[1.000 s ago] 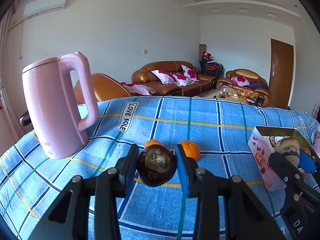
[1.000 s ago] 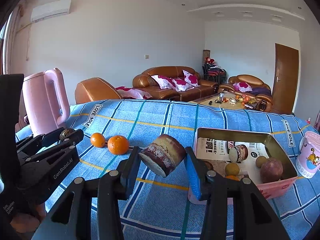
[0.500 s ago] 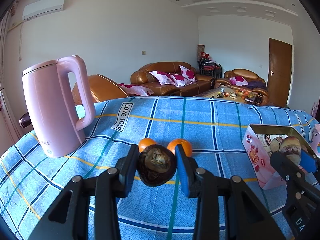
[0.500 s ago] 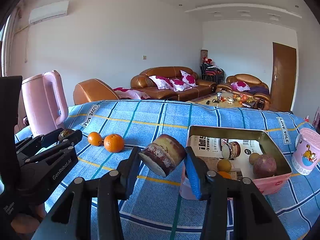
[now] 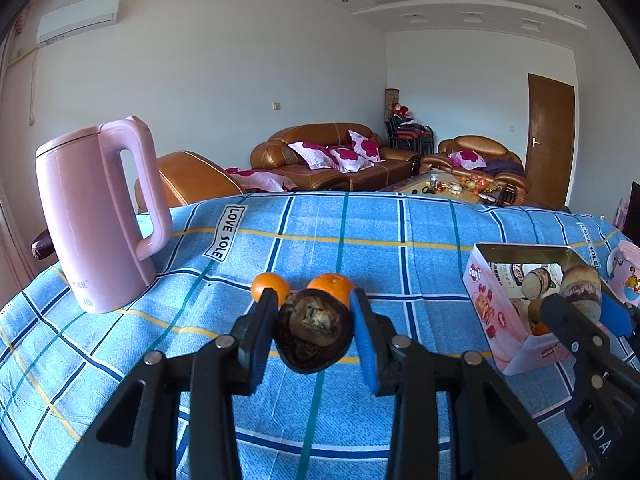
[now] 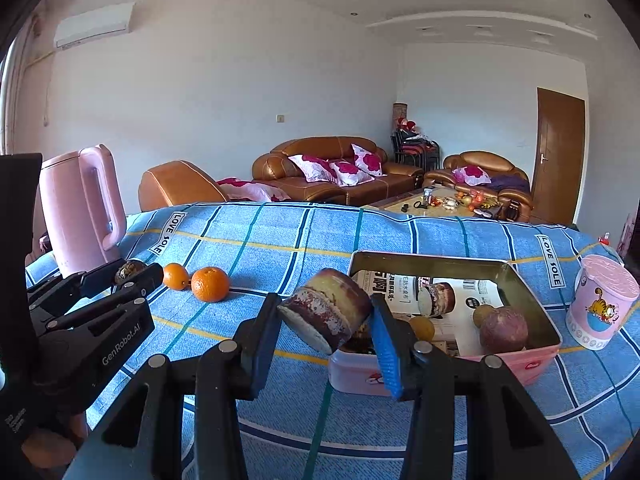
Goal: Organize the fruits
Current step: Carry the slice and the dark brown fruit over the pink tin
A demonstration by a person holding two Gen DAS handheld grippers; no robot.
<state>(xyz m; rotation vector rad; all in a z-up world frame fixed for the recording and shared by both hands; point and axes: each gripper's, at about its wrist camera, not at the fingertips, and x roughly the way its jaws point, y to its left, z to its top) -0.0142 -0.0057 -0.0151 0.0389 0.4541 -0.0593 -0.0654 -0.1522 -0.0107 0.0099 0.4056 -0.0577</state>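
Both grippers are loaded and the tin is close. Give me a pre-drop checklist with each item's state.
1. Left gripper clamped on the dark round fruit: ok.
2. Right gripper clamped on the cut brown piece: ok.
3. Pink tin open, with floor space free among the pieces already inside: ok.
4. Right gripper's load over the tin: not ok; it is short of the near wall.
5. Two oranges on the cloth, outside the tin: not ok, not yet collected.
6. Pink cup clear of the drop path: cannot tell.

Left gripper: black plastic frame, silver rivets, one blue pad. Right gripper: same build. White "GenRobot.AI" lettering on left gripper's side.
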